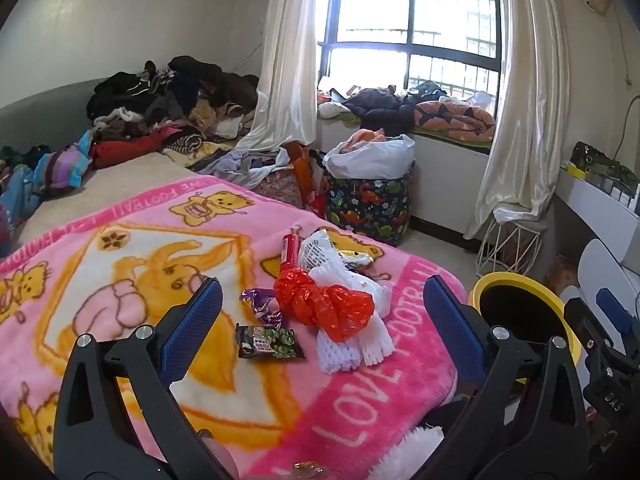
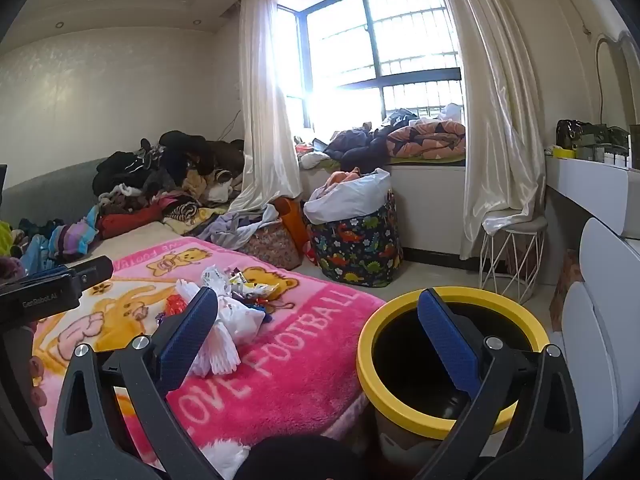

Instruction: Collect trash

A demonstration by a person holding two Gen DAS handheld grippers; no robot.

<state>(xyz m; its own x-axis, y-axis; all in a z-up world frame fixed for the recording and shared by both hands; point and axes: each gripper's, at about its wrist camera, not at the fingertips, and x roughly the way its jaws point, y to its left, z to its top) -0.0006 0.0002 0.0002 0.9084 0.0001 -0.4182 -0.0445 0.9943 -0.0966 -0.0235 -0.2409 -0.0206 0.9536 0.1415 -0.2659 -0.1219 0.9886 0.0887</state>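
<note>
Both tongs are standing spread wide, pinching nothing: left tongs (image 1: 322, 320) are hovering over the trash pile on the pink blanket (image 1: 120, 240), right tongs (image 2: 318, 326) are straddling the blanket edge and the yellow-rimmed bin (image 2: 448, 360). Left wrist view is showing, at frame centre, a red plastic bag (image 1: 326, 306), white foam netting (image 1: 352, 350), a dark snack packet (image 1: 269, 342) and a purple wrapper (image 1: 262, 304). Right wrist view is showing the bin's dark interior at lower right, with the pile partly hidden behind one finger.

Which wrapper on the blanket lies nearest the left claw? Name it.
The dark green-printed snack packet: it lies flat, closest to the left claw, in front of the purple wrapper.
</note>
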